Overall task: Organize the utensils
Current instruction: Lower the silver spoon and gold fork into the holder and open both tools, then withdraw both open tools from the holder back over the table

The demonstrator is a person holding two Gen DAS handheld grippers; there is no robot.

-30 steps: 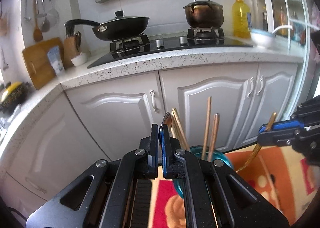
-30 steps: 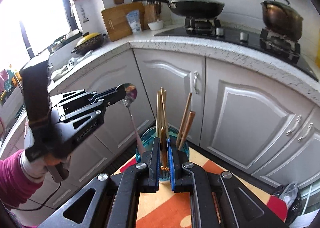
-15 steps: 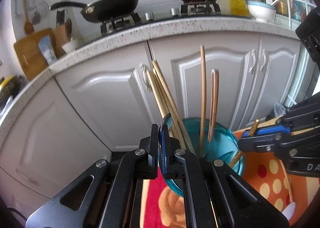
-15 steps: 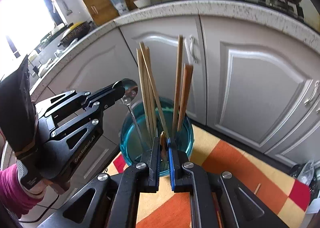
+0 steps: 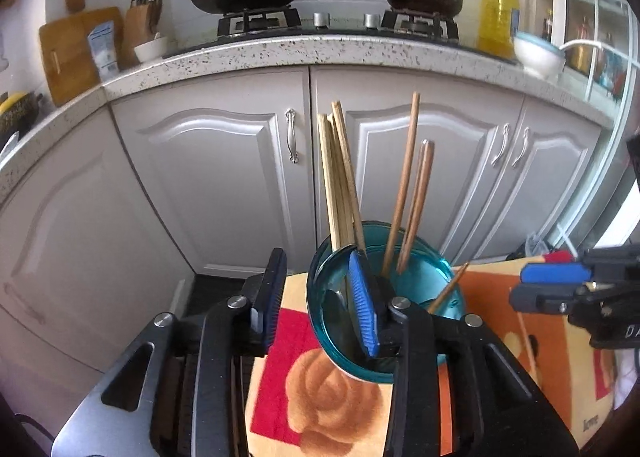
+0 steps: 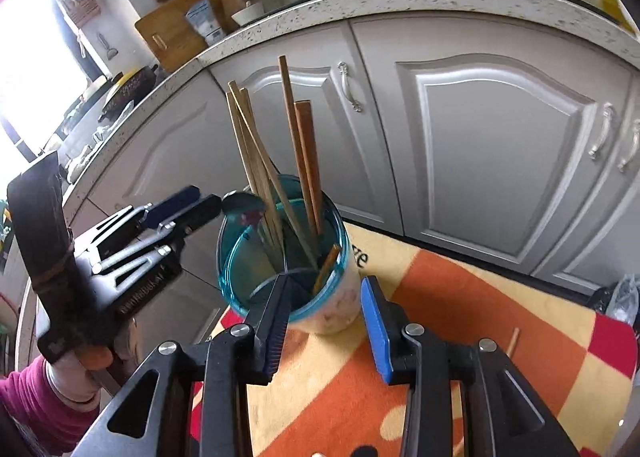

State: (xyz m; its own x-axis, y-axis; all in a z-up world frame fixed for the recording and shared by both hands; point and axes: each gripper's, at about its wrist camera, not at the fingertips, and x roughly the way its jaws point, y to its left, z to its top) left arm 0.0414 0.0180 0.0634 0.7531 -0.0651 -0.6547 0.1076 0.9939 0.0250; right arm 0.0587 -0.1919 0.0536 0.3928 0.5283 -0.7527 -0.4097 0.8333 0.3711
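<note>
A teal-rimmed cup [image 5: 442,271] [image 6: 332,309] stands on a patterned cloth and holds light chopsticks [image 5: 336,185] [image 6: 256,153] and brown chopsticks [image 5: 404,185] [image 6: 304,153]. My left gripper [image 5: 320,305] [image 6: 200,199] is at the cup's left rim. Its jaws are opening and nothing is pressed between the pads. A metal spoon [image 6: 242,203] stands in the cup with its bowl up, just off the left fingertips. My right gripper [image 6: 324,321] [image 5: 552,285] hangs over the cup's near side, its jaws opening and empty. A gold-handled utensil [image 6: 328,265] [image 5: 448,285] leans inside the cup.
White cabinet doors [image 5: 224,185] rise close behind the cup under a speckled counter [image 5: 320,53] with a pan and a pot. The orange, red and yellow cloth [image 6: 460,297] spreads to the right, with a small stick [image 6: 512,339] on it. A hand in a pink sleeve [image 6: 48,397] holds the left gripper.
Both grippers have sunk toward the cup and gone from shut to open. The spoon has left the left jaws and the gold-handled utensil the right jaws; both now stand in the cup.
</note>
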